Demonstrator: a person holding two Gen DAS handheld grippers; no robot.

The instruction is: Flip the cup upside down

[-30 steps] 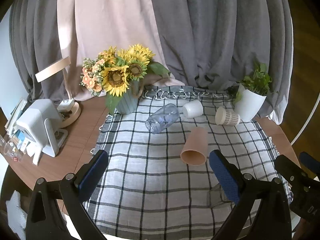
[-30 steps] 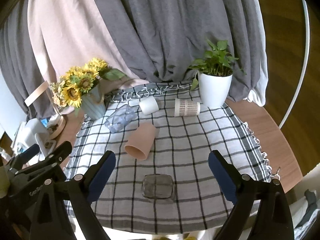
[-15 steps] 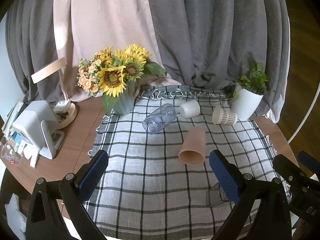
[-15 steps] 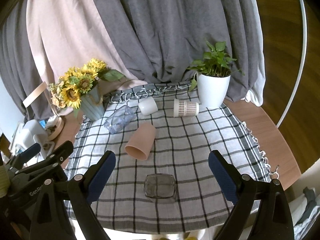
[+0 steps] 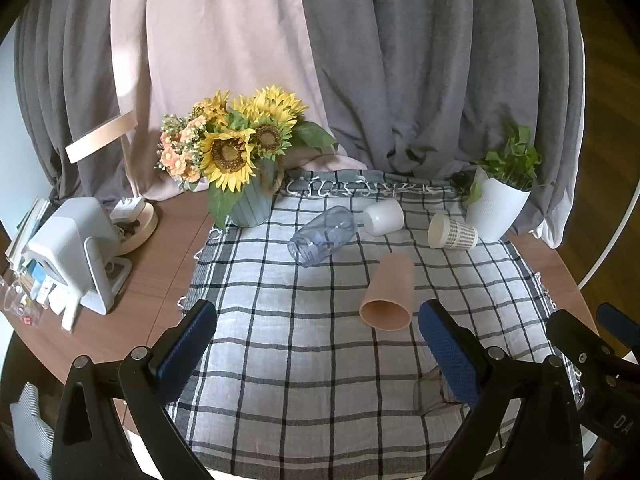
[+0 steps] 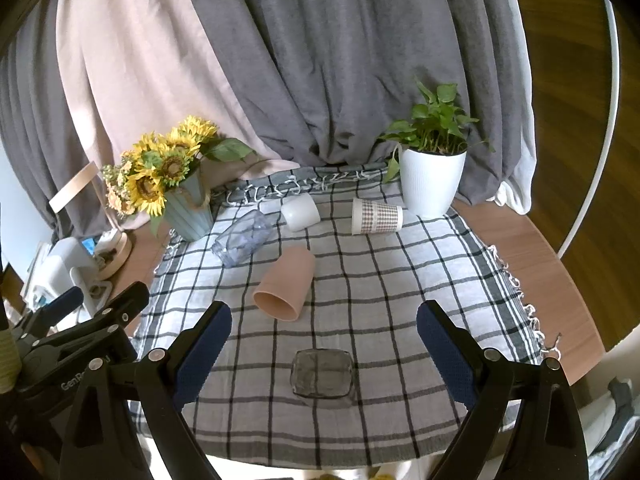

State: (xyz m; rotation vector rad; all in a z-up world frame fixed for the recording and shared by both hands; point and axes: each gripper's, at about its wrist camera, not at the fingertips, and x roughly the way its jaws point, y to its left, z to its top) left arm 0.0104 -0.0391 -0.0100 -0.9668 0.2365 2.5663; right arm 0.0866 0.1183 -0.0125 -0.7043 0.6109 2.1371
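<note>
Lying on its side near the middle of the checked cloth (image 6: pixel 400 280), the pink cup (image 6: pixel 285 286) points its open mouth toward the table's near edge, apart from the clear bottle (image 6: pixel 242 238) and white cup (image 6: pixel 300 212) behind it. The left claw (image 5: pixel 316 340) and right claw (image 6: pixel 324 344) hover spread wide and empty above the near edge, a clear glass (image 6: pixel 322 372) between the right claw's fingers.

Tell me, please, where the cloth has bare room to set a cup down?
Bare cloth lies right of the pink cup, toward the fringe, and left of the clear glass. It is crowded at the back among the bottle, white cup and checked cup.
</note>
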